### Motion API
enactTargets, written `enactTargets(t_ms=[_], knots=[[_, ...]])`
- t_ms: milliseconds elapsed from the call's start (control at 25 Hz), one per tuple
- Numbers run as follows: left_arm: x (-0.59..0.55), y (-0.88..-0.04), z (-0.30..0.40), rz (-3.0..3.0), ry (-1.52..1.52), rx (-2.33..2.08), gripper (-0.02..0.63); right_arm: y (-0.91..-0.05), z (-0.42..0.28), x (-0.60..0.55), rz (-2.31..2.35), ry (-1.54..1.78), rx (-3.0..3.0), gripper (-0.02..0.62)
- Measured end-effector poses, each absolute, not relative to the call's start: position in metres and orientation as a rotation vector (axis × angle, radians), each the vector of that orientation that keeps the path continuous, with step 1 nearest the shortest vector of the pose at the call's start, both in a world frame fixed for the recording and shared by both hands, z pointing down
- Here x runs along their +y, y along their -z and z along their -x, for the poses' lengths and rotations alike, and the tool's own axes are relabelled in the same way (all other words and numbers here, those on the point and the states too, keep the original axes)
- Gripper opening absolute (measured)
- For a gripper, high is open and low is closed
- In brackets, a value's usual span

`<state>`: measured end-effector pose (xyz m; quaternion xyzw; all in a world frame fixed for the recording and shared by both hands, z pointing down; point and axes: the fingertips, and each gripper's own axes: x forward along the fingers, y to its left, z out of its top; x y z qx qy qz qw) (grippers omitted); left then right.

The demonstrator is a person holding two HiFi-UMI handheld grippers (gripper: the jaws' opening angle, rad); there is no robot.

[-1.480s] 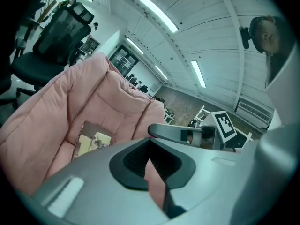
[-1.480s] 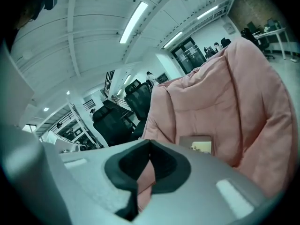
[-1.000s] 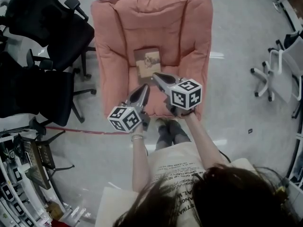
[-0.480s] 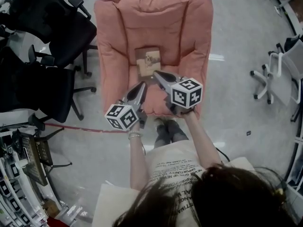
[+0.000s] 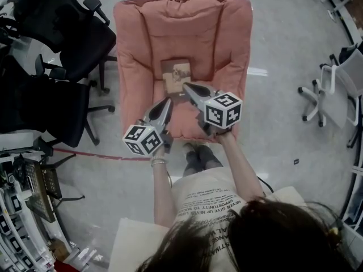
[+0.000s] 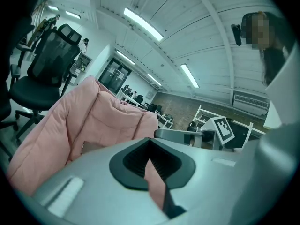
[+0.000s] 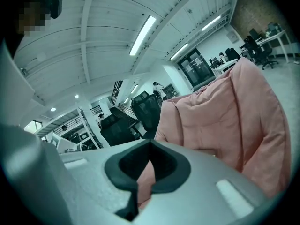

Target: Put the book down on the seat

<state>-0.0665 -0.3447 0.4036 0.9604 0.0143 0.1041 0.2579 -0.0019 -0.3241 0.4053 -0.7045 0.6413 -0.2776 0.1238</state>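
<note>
The book (image 5: 177,74), brown with a pale picture on its cover, lies flat in the middle of the pink armchair's seat (image 5: 148,89), with nothing holding it. My right gripper (image 5: 186,86) is shut and empty, its tips just in front of the book's near edge. My left gripper (image 5: 168,102) is also shut and empty, lower and to the left over the seat's front. In the left gripper view the jaws (image 6: 150,142) meet at the tip, and an edge of the book (image 6: 90,146) shows on the pink cushion. The right gripper view shows shut jaws (image 7: 150,143) in front of the chair's back.
Two black office chairs (image 5: 62,44) stand close to the armchair's left side. A white chair (image 5: 334,89) stands at the far right. The person's feet (image 5: 199,154) are at the seat's front edge. Racks of clutter (image 5: 34,197) fill the lower left.
My left gripper has drawn slightly back and to the left. The right gripper has hardly moved. The book lies where it was, and both grippers stay shut.
</note>
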Motion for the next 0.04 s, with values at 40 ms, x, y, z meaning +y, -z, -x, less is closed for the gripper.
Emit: enactTargets(t_ms=[40], knots=[[-0.345,-0.4023,0.0645,-2.606,-0.28,0.039,-0.011,-0.4044,0.0008,-0.325,2.055,0.808,1.877,0.003]])
